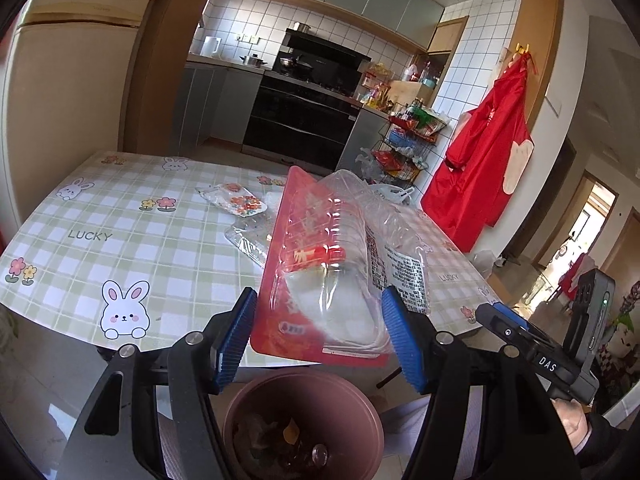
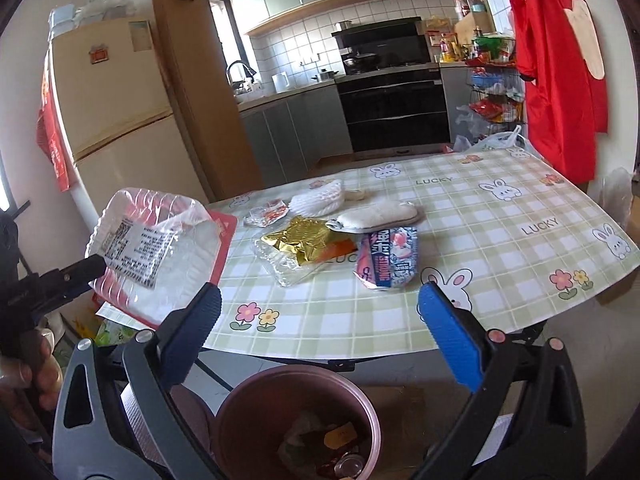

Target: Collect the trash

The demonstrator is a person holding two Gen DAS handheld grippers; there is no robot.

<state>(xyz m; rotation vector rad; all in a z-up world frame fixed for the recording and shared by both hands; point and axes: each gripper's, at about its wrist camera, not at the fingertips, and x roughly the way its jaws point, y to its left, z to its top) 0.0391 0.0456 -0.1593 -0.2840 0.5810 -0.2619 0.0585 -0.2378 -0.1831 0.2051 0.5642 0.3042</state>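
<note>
Red-backed blister pack (image 1: 320, 276) sits between left hand-held gripper (image 1: 320, 332) pads.

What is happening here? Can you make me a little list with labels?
place: kitchen table with bunny cloth
left gripper: fingers spread around a red and clear plastic package; grip unclear
right gripper: open, holding nothing
bin: brown, below the table edge, some trash inside
left on table: gold wrapper, blue and pink wrapper, white foam net
</note>
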